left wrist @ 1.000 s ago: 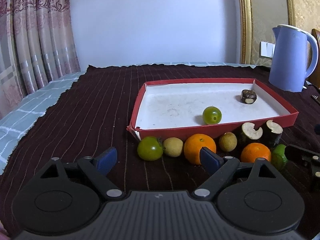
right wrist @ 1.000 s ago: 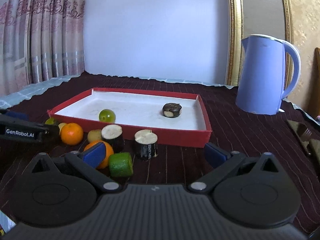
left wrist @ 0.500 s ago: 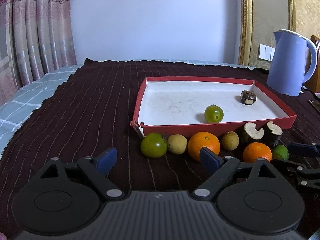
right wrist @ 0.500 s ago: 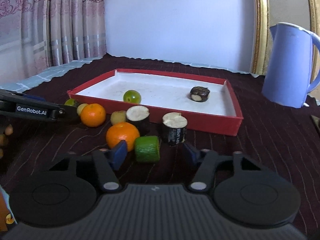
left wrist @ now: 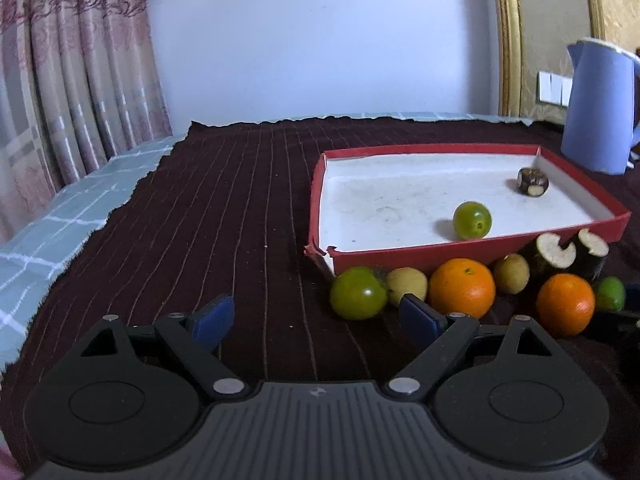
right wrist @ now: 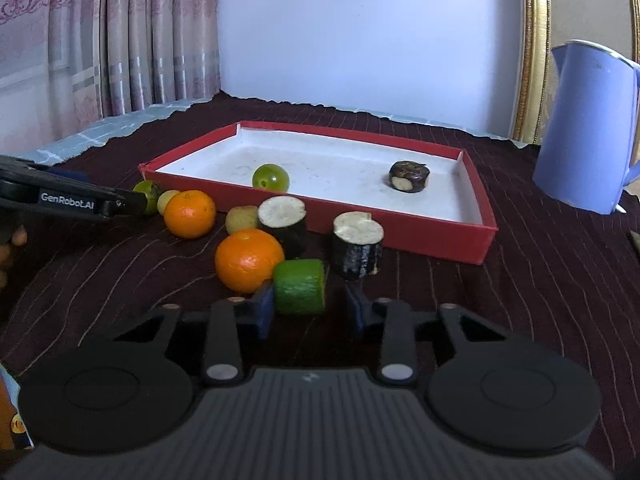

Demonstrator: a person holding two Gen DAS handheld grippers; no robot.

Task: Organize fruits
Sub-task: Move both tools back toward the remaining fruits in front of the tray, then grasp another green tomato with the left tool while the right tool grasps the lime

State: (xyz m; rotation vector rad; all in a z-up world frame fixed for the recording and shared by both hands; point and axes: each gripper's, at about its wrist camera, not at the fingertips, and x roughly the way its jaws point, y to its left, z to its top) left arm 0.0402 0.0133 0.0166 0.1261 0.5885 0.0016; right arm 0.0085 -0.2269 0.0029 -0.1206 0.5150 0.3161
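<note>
A red tray (right wrist: 420,224) with a white floor holds a green fruit (right wrist: 270,176) and a dark piece (right wrist: 409,176). In front of it lie two oranges (right wrist: 249,260), yellow fruits (right wrist: 241,219), two dark cylinders (right wrist: 357,245) and a green lime piece (right wrist: 299,287). My right gripper (right wrist: 310,309) is partly closed, with its fingers on either side of the lime piece; the left pad is at it and a gap shows on the right. My left gripper (left wrist: 316,316) is open and empty, just left of a green fruit (left wrist: 358,293) and an orange (left wrist: 462,288).
A blue kettle (right wrist: 588,128) stands right of the tray on the dark striped cloth (left wrist: 224,216). The cloth's left edge gives way to a pale blue checked cover (left wrist: 44,232). Curtains (left wrist: 72,80) hang at the far left.
My right gripper has moved forward and narrowed around the lime piece. My left gripper has shifted left, so the fruits now sit right of its fingers.
</note>
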